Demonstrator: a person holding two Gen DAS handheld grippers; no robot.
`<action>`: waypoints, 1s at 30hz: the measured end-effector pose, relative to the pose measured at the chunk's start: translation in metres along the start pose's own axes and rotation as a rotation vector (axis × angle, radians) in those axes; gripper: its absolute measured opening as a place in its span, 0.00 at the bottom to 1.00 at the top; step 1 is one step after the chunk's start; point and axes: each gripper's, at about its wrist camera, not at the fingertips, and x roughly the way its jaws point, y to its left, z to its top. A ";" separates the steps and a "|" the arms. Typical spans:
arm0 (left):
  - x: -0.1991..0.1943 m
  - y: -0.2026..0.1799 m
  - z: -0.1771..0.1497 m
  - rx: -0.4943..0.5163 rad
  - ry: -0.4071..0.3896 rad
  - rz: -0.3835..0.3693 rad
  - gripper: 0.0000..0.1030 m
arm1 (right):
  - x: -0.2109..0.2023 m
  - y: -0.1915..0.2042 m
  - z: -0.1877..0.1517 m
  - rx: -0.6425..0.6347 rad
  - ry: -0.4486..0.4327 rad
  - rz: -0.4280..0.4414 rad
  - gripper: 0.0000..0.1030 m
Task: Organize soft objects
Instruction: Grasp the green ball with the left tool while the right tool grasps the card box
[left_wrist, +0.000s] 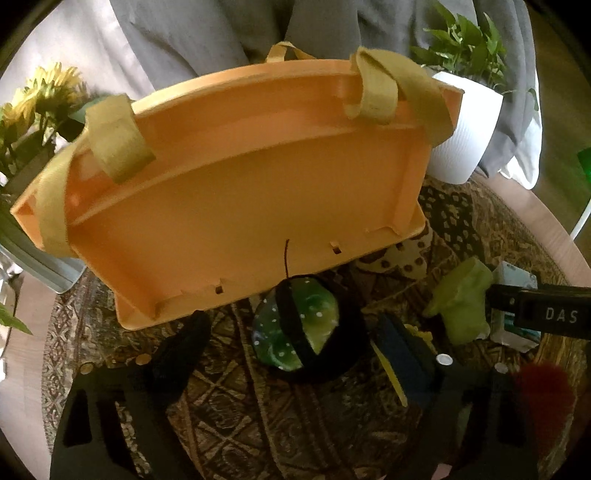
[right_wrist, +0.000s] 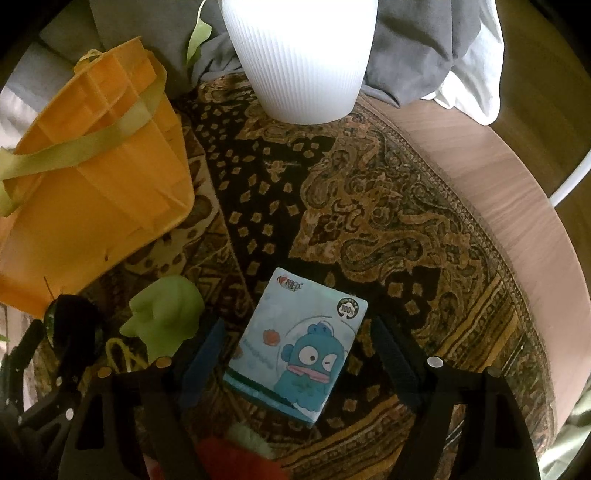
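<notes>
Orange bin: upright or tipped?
Tipped. The orange bin shows its flat, ribbed underside to the left wrist camera, and its straps hang across that face.

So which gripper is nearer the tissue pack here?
Right. The right gripper is open with the tissue pack lying between its fingers; the left gripper sits off to the pack's left, around a green pouch.

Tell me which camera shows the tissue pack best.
The right wrist view: the tissue pack lies whole between the open right gripper fingers, its blue cartoon print readable. The left wrist view catches only an edge behind the right gripper's arm.
</notes>
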 end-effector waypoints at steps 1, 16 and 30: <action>0.002 0.000 0.000 -0.001 0.003 -0.004 0.83 | 0.002 0.000 0.000 -0.004 0.005 -0.002 0.72; 0.005 -0.001 -0.006 -0.041 0.047 -0.044 0.60 | -0.010 -0.001 -0.005 -0.044 -0.016 0.025 0.64; -0.056 0.007 -0.003 -0.053 -0.062 -0.005 0.60 | -0.059 0.007 -0.006 -0.090 -0.143 0.083 0.64</action>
